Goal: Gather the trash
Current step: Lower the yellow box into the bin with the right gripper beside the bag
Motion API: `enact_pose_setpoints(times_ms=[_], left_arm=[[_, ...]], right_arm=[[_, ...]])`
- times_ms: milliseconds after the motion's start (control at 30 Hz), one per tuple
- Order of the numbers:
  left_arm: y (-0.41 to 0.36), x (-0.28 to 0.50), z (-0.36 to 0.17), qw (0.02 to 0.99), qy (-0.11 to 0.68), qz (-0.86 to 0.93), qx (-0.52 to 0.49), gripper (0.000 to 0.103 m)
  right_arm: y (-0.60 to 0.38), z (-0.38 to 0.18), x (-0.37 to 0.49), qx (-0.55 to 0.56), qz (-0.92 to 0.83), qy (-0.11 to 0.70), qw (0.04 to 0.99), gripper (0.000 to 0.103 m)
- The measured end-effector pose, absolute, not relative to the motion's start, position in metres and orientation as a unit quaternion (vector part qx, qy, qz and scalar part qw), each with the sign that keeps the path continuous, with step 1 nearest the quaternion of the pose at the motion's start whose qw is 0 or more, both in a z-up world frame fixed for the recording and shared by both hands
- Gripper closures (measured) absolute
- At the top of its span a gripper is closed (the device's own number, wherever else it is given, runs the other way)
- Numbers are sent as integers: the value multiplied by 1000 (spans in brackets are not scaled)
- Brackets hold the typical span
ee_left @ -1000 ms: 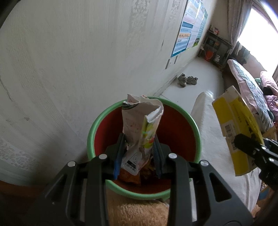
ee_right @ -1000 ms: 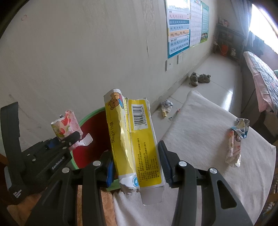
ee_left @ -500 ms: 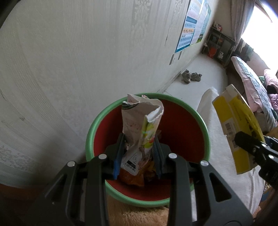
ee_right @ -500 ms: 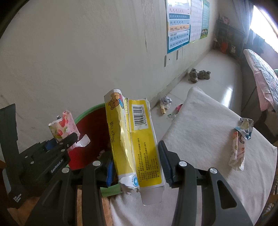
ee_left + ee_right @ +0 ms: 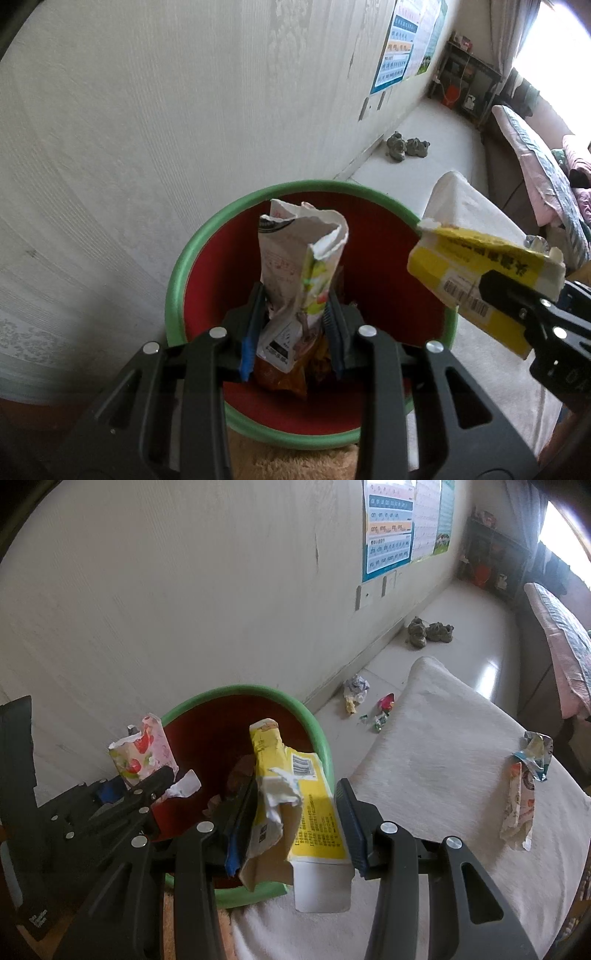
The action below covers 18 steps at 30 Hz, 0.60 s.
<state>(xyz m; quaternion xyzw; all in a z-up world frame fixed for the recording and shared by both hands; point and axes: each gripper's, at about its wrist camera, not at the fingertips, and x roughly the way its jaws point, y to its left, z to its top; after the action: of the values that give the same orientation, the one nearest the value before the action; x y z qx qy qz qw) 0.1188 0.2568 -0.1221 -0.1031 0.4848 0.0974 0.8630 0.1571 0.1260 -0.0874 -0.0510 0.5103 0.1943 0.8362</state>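
A red bin with a green rim [image 5: 177, 280] stands against the wall. My left gripper [image 5: 295, 295] is shut on a torn white snack wrapper [image 5: 299, 258], held upright over the bin's inside. The right wrist view shows the same wrapper [image 5: 144, 753] with strawberry print in the left gripper [image 5: 155, 779]. My right gripper [image 5: 299, 786] is shut on a torn yellow carton [image 5: 314, 801], which leans over the bin's rim [image 5: 314, 720]. In the left wrist view the yellow carton [image 5: 480, 258] lies almost level at the bin's right edge, pinched by the right gripper [image 5: 509, 295].
Orange wrappers lie in the bin's bottom [image 5: 280, 380]. A white padded surface [image 5: 424, 757] beside the bin carries crumpled wrappers [image 5: 521, 801]. More scraps [image 5: 354, 694] and a pair of shoes [image 5: 428, 631] lie on the floor along the wall.
Both grippers have sunk toward the bin, which looks larger now. The yellow carton has tipped from upright to leaning over the bin, its torn end folded forward.
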Motion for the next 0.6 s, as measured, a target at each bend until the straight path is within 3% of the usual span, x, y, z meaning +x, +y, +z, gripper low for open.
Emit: enact_pose_setpoints(times_ms=[600], left_arm=[[252, 132, -139, 846, 517, 90, -97, 73]], right_arm=[[133, -94, 162, -54, 197, 516, 832, 60]])
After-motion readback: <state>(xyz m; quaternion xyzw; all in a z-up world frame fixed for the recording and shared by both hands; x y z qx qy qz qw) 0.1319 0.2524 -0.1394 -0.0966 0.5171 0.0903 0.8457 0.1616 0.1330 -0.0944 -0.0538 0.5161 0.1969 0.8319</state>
